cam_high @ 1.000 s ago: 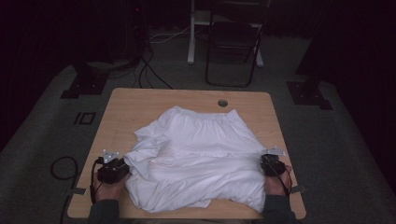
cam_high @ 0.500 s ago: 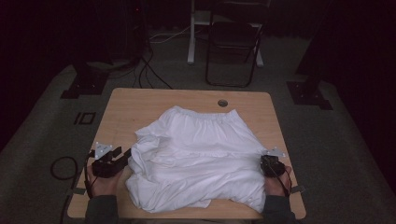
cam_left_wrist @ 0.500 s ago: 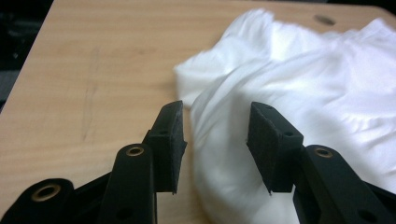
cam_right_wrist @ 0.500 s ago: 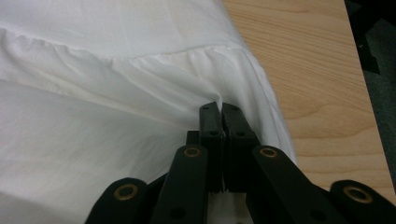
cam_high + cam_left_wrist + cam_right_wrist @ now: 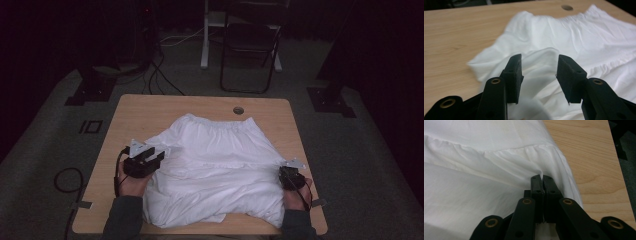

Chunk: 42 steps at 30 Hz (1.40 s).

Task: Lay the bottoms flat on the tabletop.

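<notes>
A crumpled white cotton garment with a gathered waistband [image 5: 215,170] lies spread over the pale wooden table [image 5: 145,110]. The left gripper [image 5: 539,72] hovers above the cloth's left edge — its jaws have just been opening and stand apart, nothing pinched between them. The right gripper [image 5: 542,185] is clamped tight on the garment's right hem — fabric bunches at its tips.

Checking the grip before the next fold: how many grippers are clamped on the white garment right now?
1. The right gripper is shut on the white garment at its right edge. The left gripper, jaws just opened, hangs over the garment's left side with nothing pinched.
</notes>
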Each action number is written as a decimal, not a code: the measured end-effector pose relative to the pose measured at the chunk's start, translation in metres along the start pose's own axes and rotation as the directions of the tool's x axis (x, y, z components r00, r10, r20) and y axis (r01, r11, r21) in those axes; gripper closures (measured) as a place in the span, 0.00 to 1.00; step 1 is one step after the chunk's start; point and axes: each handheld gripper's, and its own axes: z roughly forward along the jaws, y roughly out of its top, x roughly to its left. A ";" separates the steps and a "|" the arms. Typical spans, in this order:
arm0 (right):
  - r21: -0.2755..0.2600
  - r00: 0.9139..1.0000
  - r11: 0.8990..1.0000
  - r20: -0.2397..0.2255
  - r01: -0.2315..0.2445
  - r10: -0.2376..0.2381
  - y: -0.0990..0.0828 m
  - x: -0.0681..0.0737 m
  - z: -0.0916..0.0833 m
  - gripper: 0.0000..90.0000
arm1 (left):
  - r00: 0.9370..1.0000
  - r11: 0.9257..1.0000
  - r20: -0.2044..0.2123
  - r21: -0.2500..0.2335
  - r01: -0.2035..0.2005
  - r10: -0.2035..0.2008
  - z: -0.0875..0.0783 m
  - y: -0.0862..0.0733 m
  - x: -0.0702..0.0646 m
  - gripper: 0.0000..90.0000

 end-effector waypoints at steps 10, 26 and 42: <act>-0.005 1.000 1.000 0.000 -0.001 0.001 -0.001 0.000 0.000 0.98 | 1.000 0.990 0.018 0.142 -0.016 0.014 0.043 -0.013 -0.007 0.65; -0.010 1.000 1.000 -0.008 -0.005 0.005 -0.002 -0.001 0.000 0.98 | 0.967 0.956 -0.206 0.278 -0.091 0.152 0.057 -0.041 0.003 0.86; -0.010 1.000 1.000 -0.011 0.006 -0.006 -0.002 -0.001 0.000 0.98 | 0.933 0.965 -0.356 0.217 0.144 -0.059 -0.011 -0.089 0.076 0.90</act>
